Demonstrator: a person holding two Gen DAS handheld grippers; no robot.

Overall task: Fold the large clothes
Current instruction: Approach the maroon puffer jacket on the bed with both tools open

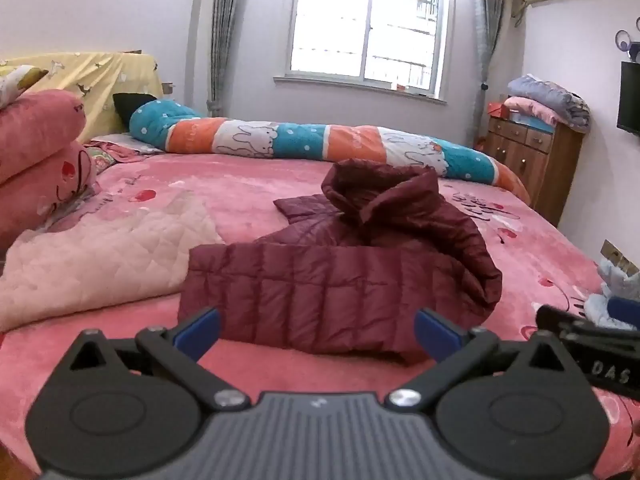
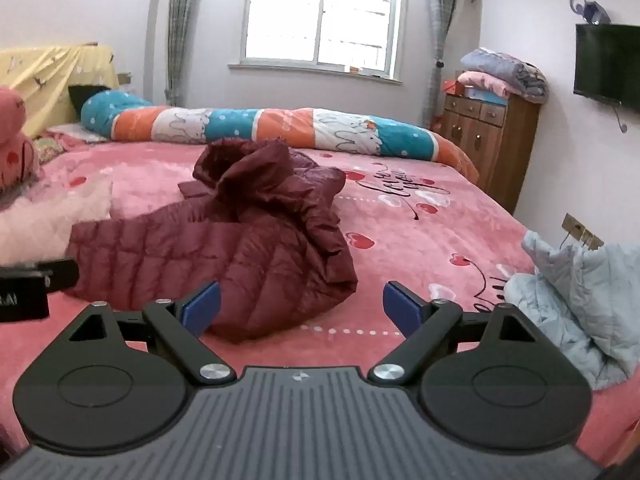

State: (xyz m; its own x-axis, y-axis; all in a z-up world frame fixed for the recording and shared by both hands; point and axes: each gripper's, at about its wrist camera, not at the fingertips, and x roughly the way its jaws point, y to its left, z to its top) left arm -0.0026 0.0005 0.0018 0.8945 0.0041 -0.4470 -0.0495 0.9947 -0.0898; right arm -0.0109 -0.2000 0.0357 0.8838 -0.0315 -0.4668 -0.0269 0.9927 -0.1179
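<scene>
A maroon quilted down jacket (image 1: 340, 280) lies crumpled on the pink bed (image 1: 248, 184), hood bunched up at the far end. It also shows in the right wrist view (image 2: 240, 256). My left gripper (image 1: 318, 334) is open and empty, just short of the jacket's near hem. My right gripper (image 2: 301, 306) is open and empty, at the jacket's near right corner. The right gripper also shows at the right edge of the left wrist view (image 1: 592, 340), and the left gripper at the left edge of the right wrist view (image 2: 32, 284).
A pale pink quilted blanket (image 1: 100, 256) lies left of the jacket. A light blue garment (image 2: 580, 296) lies at the bed's right edge. A long rolled quilt (image 1: 320, 140) lies along the far side. Pink pillows (image 1: 36, 160) are stacked left; a wooden dresser (image 1: 532, 160) stands right.
</scene>
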